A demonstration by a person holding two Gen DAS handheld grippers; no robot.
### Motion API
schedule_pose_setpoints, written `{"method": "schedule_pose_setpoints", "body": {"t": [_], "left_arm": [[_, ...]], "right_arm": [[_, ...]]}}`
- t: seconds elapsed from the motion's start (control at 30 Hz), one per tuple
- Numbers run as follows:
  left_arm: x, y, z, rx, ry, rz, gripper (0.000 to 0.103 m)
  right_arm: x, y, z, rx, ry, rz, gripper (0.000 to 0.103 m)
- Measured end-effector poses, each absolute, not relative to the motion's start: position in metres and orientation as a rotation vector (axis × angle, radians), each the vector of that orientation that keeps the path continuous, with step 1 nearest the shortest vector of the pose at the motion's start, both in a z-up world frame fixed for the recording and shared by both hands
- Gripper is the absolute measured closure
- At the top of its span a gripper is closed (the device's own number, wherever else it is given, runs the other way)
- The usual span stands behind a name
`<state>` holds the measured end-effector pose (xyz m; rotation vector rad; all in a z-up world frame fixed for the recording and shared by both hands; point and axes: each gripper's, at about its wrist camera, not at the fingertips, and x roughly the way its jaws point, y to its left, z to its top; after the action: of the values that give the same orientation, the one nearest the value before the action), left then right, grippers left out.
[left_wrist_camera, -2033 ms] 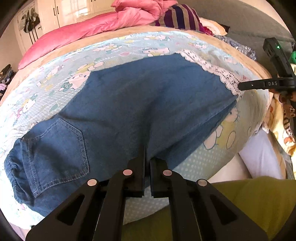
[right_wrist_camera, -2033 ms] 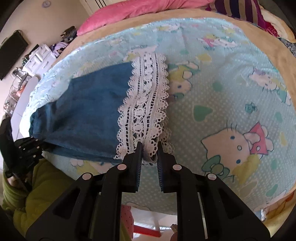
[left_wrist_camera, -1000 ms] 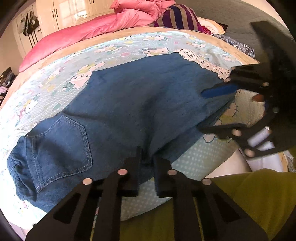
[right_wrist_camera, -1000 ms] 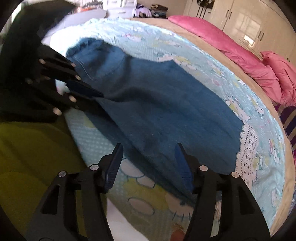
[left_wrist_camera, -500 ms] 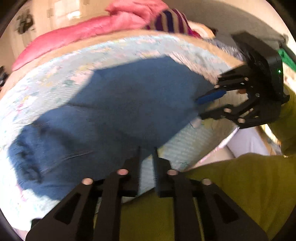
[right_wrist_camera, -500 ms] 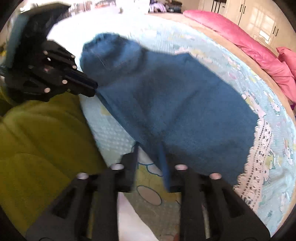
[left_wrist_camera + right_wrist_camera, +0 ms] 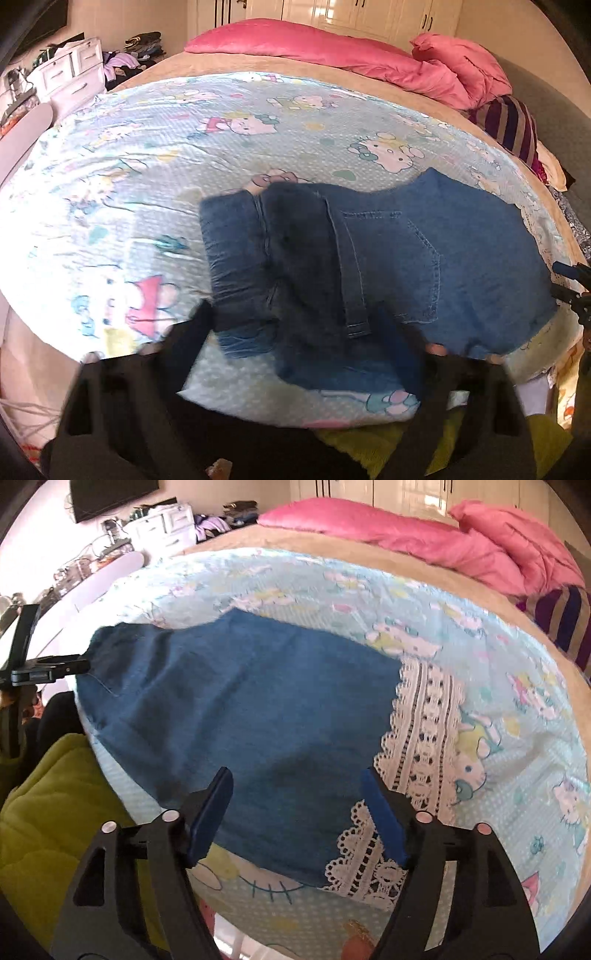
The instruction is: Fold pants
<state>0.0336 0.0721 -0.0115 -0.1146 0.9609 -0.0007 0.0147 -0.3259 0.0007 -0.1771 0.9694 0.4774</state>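
Observation:
Blue denim pants [image 7: 406, 251] lie flat on a cartoon-print sheet [image 7: 147, 155], leg on leg. The waistband end [image 7: 236, 251] is nearest my left gripper [image 7: 303, 328], whose blurred jaws are opening. That end lies between and under the fingers, and no pad presses on it. My right gripper [image 7: 295, 812] hovers over the leg end of the pants [image 7: 258, 709] beside the white lace hem [image 7: 421, 738]. Its jaws are opening wide and hold nothing. The left gripper [image 7: 44, 668] shows at the waistband in the right wrist view. The right gripper [image 7: 572, 284] peeks in at the left wrist view's right edge.
A pink duvet [image 7: 332, 48] and a striped cloth [image 7: 513, 125] lie at the far side of the bed. White drawers [image 7: 70, 74] stand at the back left. A person's yellow-green garment [image 7: 48, 812] fills the near left. The bed's near edge runs just below both grippers.
Both grippers have let go of the pants' near edge and spread their jaws. The left one has swung to the waistband end, the right one toward the lace hem.

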Motion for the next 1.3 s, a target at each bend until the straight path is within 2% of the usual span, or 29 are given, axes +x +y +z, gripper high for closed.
{"method": "schedule_pose_setpoints", "body": {"t": [0.03,0.1,0.27,0.37,0.43,0.5,0.57,0.63,0.73,0.9,0.97,1.13,1.3], "left_arm": [[0.034,0.069,-0.014,-0.117,0.954,-0.006,0.059],[0.035,0.070,-0.010,-0.109,0.939,-0.006,0.061],[0.033,0.091,-0.011,-0.082,0.927,0.047,0.061],[0.037,0.094,-0.022,-0.111,0.969,0.031,0.060],[0.036,0.095,-0.019,-0.110,0.969,0.028,0.054],[0.031,0.101,-0.005,-0.128,0.942,0.038,0.046],[0.023,0.104,0.011,-0.104,0.891,0.053,0.043],[0.018,0.103,0.033,-0.086,0.826,0.067,0.032],[0.023,0.095,0.059,-0.087,0.761,0.028,0.024],[0.061,0.053,0.076,-0.039,0.736,-0.071,0.019],[0.085,0.030,0.074,-0.037,0.744,-0.134,0.018],[0.145,-0.020,0.041,-0.039,0.859,-0.257,0.017],[0.195,-0.052,0.000,-0.005,0.933,-0.295,0.017]], "right_arm": [[0.017,-0.327,-0.003,-0.180,0.985,0.470,0.034],[0.016,-0.330,-0.008,-0.191,1.009,0.442,0.034],[0.022,-0.342,-0.017,-0.156,1.048,0.404,0.033],[0.020,-0.338,-0.023,-0.163,1.050,0.399,0.028],[0.021,-0.336,-0.023,-0.165,1.054,0.404,0.023],[0.023,-0.338,-0.018,-0.156,1.043,0.410,0.023],[0.023,-0.342,-0.007,-0.138,1.011,0.415,0.023],[0.030,-0.352,0.007,-0.113,0.951,0.388,0.023],[0.053,-0.373,0.017,-0.015,0.929,0.340,0.023],[0.103,-0.404,0.012,0.092,0.940,0.287,0.023],[0.124,-0.418,0.004,0.162,0.967,0.296,0.028],[0.158,-0.430,-0.019,0.236,1.021,0.347,0.044],[0.166,-0.423,-0.032,0.214,1.030,0.394,0.045]]}}
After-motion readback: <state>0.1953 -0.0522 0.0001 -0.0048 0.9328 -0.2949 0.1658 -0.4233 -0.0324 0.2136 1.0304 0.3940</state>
